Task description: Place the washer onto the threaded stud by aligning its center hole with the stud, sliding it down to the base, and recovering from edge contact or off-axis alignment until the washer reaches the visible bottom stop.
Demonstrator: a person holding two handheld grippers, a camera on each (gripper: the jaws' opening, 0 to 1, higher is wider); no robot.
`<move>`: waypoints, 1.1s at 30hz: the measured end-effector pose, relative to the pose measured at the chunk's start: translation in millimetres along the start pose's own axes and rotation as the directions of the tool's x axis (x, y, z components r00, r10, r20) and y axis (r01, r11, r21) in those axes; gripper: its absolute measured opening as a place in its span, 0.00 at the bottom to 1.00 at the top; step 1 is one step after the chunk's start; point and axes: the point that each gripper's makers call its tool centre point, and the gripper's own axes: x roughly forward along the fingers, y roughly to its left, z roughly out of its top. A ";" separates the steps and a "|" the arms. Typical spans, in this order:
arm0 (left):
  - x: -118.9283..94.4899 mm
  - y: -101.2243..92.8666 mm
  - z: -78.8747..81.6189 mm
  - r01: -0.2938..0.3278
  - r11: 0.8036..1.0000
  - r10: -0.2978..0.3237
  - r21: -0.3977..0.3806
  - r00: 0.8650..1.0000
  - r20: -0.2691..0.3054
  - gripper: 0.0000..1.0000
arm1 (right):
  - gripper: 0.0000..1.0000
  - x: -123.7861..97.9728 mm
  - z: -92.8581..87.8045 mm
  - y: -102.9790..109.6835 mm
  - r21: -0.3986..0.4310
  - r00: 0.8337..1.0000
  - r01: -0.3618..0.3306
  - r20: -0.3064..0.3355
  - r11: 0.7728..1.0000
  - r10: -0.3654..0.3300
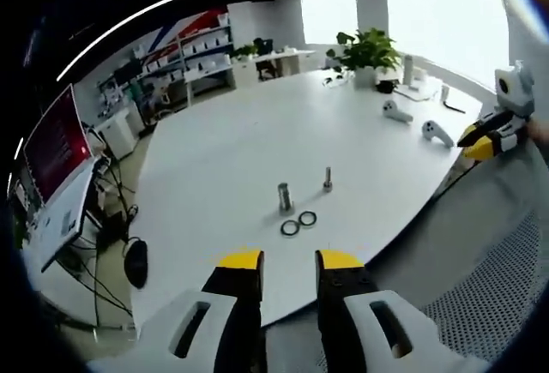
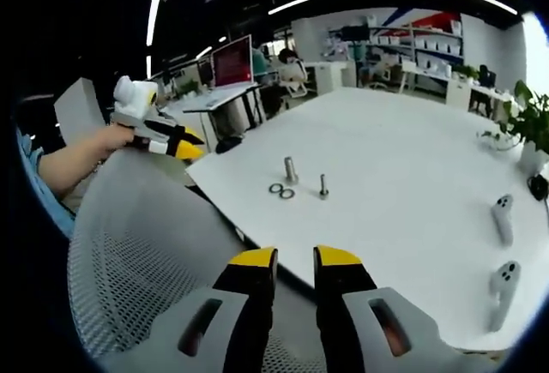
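**Both tongs held off the desk edge; washers loose beside the studs**

Desk (image 1: 257, 133): large, white, rounded edge; carries all task parts near its near edge. In the right gripper view the same desk (image 2: 403, 150) runs back toward shelving.

Mesh chair back (image 2: 146, 253): grey, sits between the camera and the desk edge; also seen lower right in the left gripper view (image 1: 480, 279).

Left tongs (image 1: 288, 260): yellow-tipped, spread with a clear gap, nothing between them, held short of the desk edge. Seen from the other side (image 2: 190, 149), gripped by a hand (image 2: 116, 139), over the chair back.

Right tongs (image 2: 294, 257): spread, holding nothing, above the chair and desk edge. Seen in the left gripper view at far right (image 1: 477, 140); gap there too small to judge.

Two white controllers (image 1: 436, 132), (image 1: 395, 112) lie well apart from the task parts.

Thick stud (image 1: 285, 196): upright, just behind the washers. Thin threaded stud (image 1: 327, 178): upright, near it, bare.

Washers (image 1: 290, 227), (image 1: 308, 218): two dark rings, flat on the desk, touching or nearly so, on neither stud.
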 end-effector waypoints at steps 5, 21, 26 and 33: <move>12.1 8.6 14.7 0.108 0.974 -0.090 0.200 0.991 -0.097 0.24 | 0.19 -0.1 0.1 -7.6 0.017 0.999 0.042 -0.003 0.999 -0.042; 114.9 16.0 -34.0 0.453 0.805 -0.287 0.384 0.863 -0.416 0.31 | 0.20 -0.4 -24.3 -18.9 0.153 0.987 0.118 -0.129 0.981 -0.099; 139.0 18.5 -37.8 0.483 0.781 -0.294 0.396 0.843 -0.450 0.31 | 0.20 0.5 -28.6 -17.0 0.143 0.983 0.106 -0.161 0.984 -0.083; 167.8 17.7 -45.1 0.515 0.749 -0.291 0.417 0.821 -0.492 0.32 | 0.20 -0.4 -31.1 -19.8 0.143 0.980 0.123 -0.176 0.982 -0.097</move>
